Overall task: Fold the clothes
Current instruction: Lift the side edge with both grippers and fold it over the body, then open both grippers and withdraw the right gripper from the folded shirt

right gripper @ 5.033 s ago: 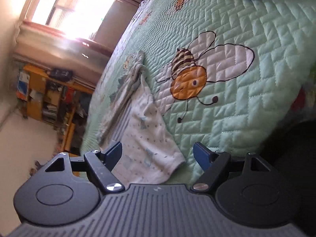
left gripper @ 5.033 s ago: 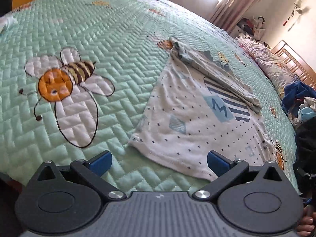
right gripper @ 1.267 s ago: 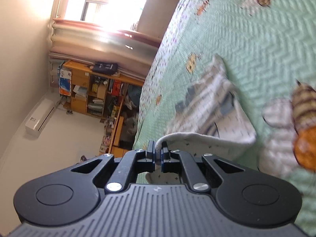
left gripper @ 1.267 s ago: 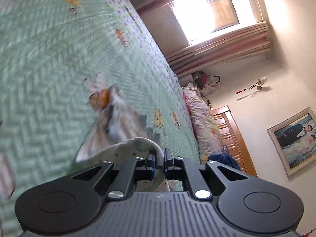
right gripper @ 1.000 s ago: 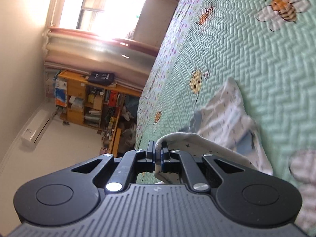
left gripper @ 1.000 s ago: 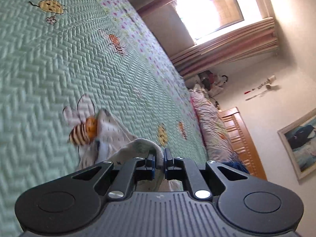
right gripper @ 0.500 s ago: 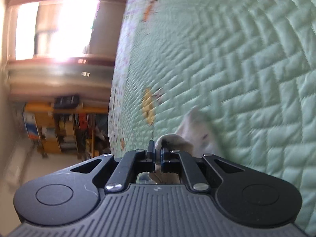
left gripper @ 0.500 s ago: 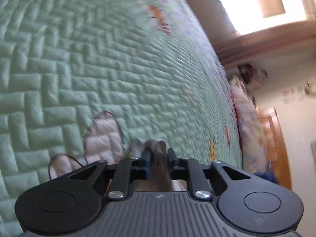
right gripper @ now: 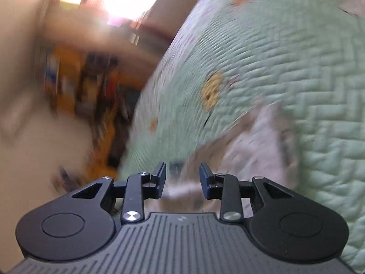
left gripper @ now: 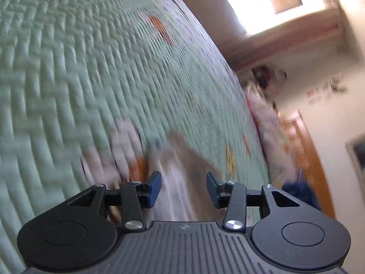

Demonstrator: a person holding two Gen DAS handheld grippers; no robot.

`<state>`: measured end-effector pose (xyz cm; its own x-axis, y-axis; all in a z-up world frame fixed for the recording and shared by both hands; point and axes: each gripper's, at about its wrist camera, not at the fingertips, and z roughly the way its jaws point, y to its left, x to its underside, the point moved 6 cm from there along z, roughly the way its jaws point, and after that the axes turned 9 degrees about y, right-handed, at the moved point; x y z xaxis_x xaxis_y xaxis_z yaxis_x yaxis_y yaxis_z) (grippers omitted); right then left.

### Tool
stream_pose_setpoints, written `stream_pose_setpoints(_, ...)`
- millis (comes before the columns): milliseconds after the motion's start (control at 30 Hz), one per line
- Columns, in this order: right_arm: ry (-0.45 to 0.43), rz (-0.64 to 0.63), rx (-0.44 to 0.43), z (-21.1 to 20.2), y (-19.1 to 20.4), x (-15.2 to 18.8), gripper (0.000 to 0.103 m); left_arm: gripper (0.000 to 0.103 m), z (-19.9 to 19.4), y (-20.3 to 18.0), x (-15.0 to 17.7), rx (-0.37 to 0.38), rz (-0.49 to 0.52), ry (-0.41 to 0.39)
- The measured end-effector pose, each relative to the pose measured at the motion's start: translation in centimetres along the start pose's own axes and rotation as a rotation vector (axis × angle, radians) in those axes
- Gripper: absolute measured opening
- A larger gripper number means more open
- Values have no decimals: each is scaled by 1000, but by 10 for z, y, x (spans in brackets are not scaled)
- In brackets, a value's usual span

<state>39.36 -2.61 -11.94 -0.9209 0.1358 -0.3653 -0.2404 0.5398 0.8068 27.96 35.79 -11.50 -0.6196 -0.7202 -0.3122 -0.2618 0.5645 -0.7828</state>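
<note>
**Both grippers let go of the garment**

Since half a second back, both sets of tongs have gone from pinched on a fold of cloth to spread apart, and nothing sits between the pads now.

Left gripper (left gripper: 183,189): fingers apart, blue pads showing, gap between them clear. Through the gap lies the garment (left gripper: 180,182), a pale white piece with small dark specks, heavily blurred, lying on the green quilted bedspread (left gripper: 68,68). It sits just ahead of the fingertips, not held. Beside its left edge, a printed bee (left gripper: 127,159) on the quilt, orange and white, partly covered by the cloth edge.

Right gripper (right gripper: 182,177): fingers also apart, a bit narrower spread than the left. The garment (right gripper: 257,146) lies ahead and to the right of the tips, on the bedspread (right gripper: 296,57), bunched with a folded edge nearest the gripper. Whether the cloth touches the pads cannot be told through the blur.

Background, both views motion-smeared: bright window (left gripper: 273,0), wooden headboard (left gripper: 308,159) and pillows (left gripper: 264,114) in the left view; orange shelving (right gripper: 75,80) in the right view.
</note>
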Motion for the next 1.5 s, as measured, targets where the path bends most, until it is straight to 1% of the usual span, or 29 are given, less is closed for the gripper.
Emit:
stream_pose_setpoints(67, 16, -193, 103, 13, 25, 2, 36, 47, -5, -9, 23, -11, 55, -3)
stream_pose_setpoints(100, 27, -291, 153, 20, 36, 3, 38, 47, -11, -13, 33, -23, 89, -16)
stream_pose_setpoints(133, 44, -384, 198, 27, 45, 3, 39, 52, -16, -17, 42, -39, 128, -28)
stream_pose_setpoints(167, 65, -477, 239, 34, 55, 2, 39, 54, -20, -21, 50, -57, 173, -39)
stream_pose_setpoints(233, 117, -653, 288, 49, 72, 6, 40, 55, -30, -23, 62, -104, 247, -58)
stream_pose_setpoints(300, 149, -785, 321, 64, 88, 11, 40, 55, -34, -25, 69, -116, 293, -70)
stream_pose_setpoints(367, 145, -902, 380, 80, 101, 13, 40, 55, -32, -29, 72, -120, 335, -66)
stream_pose_setpoints(433, 139, -995, 450, 93, 105, 14, 40, 55, -29, -32, 76, -129, 378, -55)
stream_pose_setpoints(467, 151, -1018, 462, 96, 105, 14, 40, 55, -25, -32, 79, -144, 399, -43)
stream_pose_setpoints(500, 163, -1040, 474, 99, 104, 14, 40, 58, -21, -27, 81, -170, 411, -23)
stream_pose_setpoints(533, 175, -1063, 486, 101, 103, 14, 40, 55, -15, -16, 82, -199, 404, 3)
stream_pose_setpoints(567, 186, -1085, 498, 104, 103, 14, 40, 52, -13, -5, 82, -198, 377, 16)
stream_pose_setpoints(600, 198, -1108, 510, 107, 102, 14, 41, 49, -13, 4, 81, -163, 343, 9)
stream_pose_setpoints(667, 228, -1148, 524, 112, 100, 12, 43, 50, -20, 11, 77, -97, 296, 4)
stream_pose_setpoints(733, 262, -1184, 517, 112, 98, 7, 51, 50, -22, 15, 76, -69, 292, 3)
stream_pose_setpoints(800, 288, -1222, 511, 109, 96, 3, 54, 51, -21, 17, 79, -61, 317, -6)
stream_pose_setpoints(867, 321, -1258, 487, 111, 97, 1, 56, 51, -21, 18, 83, -49, 336, -18)
stream_pose_setpoints(967, 416, -1315, 444, 117, 97, -2, 58, 53, -22, 20, 87, -25, 344, -29)
stream_pose_setpoints(1067, 507, -1393, 448, 127, 91, -4, 58, 54, -21, 15, 88, -21, 357, -30)
stream_pose_setpoints(1100, 531, -1407, 455, 130, 89, -5, 58, 57, -20, 13, 88, -22, 362, -30)
stream_pose_setpoints(1200, 613, -1420, 461, 137, 83, -7, 58, 62, -19, 11, 89, -23, 374, -29)
stream_pose_setpoints(1300, 681, -1419, 466, 142, 80, -6, 56, 65, -18, 9, 90, -24, 385, -28)
stream_pose_setpoints(1333, 698, -1417, 469, 143, 81, -6, 53, 65, -17, 8, 90, -25, 388, -28)
stream_pose_setpoints(1367, 715, -1410, 471, 144, 82, -6, 47, 66, -17, 7, 91, -25, 392, -27)
stream_pose_setpoints(1400, 727, -1407, 477, 145, 83, -6, 26, 66, -16, 6, 91, -26, 396, -27)
stream_pose_setpoints(1433, 734, -1411, 490, 145, 83, -5, 9, 67, -16, 6, 91, -26, 399, -27)
stream_pose_setpoints(1500, 742, -1424, 512, 145, 82, -3, 6, 67, -15, 5, 92, -27, 404, -27)
